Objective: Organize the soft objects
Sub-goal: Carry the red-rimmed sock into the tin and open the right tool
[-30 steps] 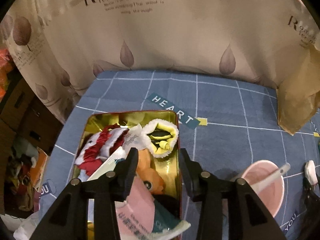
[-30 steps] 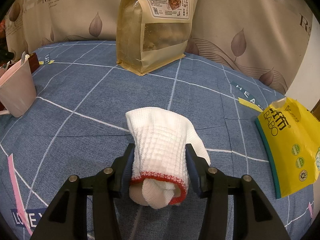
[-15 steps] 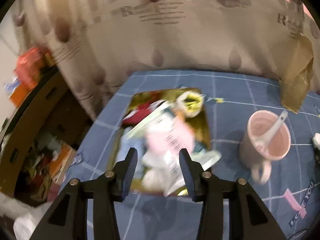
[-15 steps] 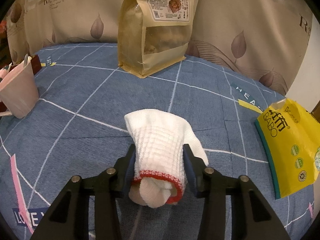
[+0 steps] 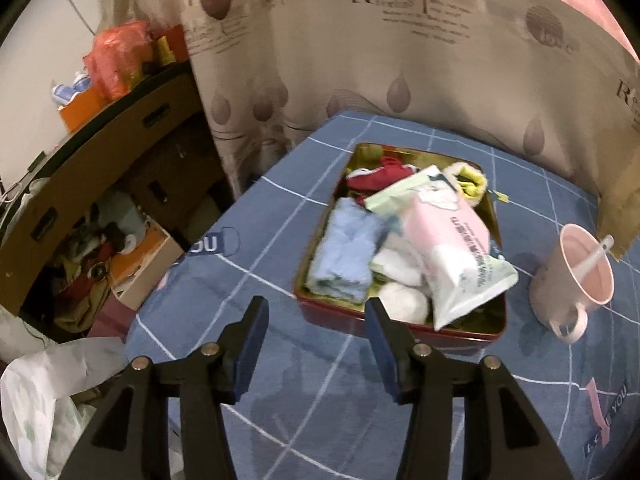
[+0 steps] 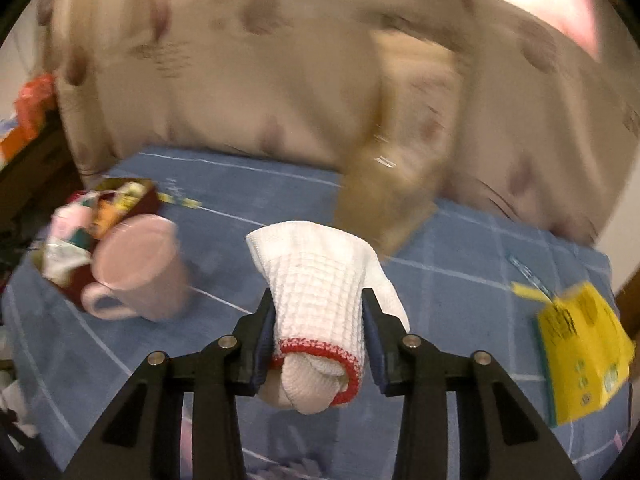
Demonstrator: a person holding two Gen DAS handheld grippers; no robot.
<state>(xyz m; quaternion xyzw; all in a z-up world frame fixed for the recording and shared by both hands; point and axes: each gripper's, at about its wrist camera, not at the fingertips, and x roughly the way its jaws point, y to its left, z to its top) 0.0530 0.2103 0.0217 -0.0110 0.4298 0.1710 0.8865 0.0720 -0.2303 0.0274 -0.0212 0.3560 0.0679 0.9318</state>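
Note:
A red tin with a gold inside sits on the blue checked tablecloth. It holds a folded blue cloth, a pink tissue pack, white soft pieces, a red and white plush and a yellow-trimmed item. My left gripper hovers just short of the tin's near wall, its jaws opening with nothing between them. My right gripper is shut on a rolled white waffle cloth with a red hem, held above the table. The tin lies far left in the blurred right wrist view.
A pink mug with a spoon stands right of the tin, also the mug. A brown snack bag stands by the curtain and a yellow pack lies at the right. Cardboard boxes and clutter fill the floor beyond the table's left edge.
My left gripper has drawn back from the tin, leaving the pink pack inside, and its jaws stand wider. My right gripper has closed tighter on the white cloth and lifted it, swinging left.

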